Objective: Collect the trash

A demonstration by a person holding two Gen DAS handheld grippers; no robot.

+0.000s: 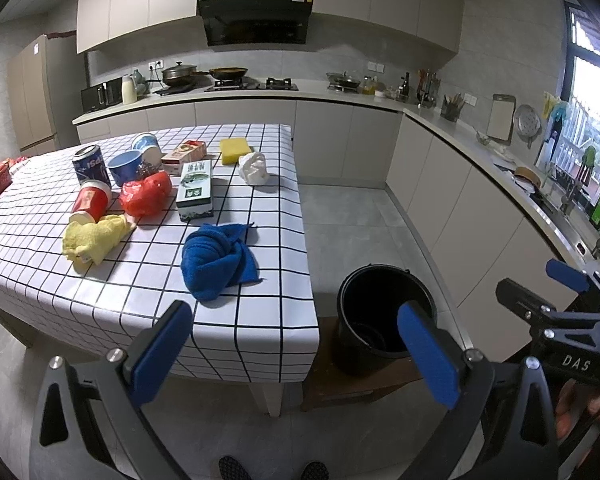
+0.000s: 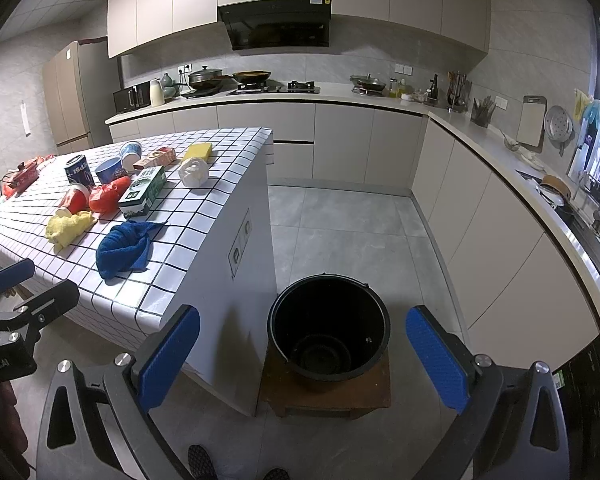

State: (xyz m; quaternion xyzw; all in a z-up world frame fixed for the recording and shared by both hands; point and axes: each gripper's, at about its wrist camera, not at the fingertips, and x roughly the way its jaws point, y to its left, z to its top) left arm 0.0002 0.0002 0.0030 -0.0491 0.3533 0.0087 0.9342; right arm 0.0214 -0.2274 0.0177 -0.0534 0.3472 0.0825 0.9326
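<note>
Nothing looks collected yet: the bucket (image 2: 329, 326) on the right seems empty, trash still covers the table (image 1: 256, 320) on the left; both grippers' jaws wide, holding nothing

The tabletop (image 1: 260, 320) carried a glossy, smooth grid-patterned covering. The blue cloth (image 1: 216, 260) and yellow cloth (image 1: 94, 240) looked like soft, rough terry. The red bag (image 1: 146, 194) was shiny crinkled plastic. The black bucket (image 2: 328, 328) appeared smooth plastic, on a matt wooden stool (image 2: 328, 396). Hand-held gripper pads (image 2: 170, 356) were textured blue.
</note>
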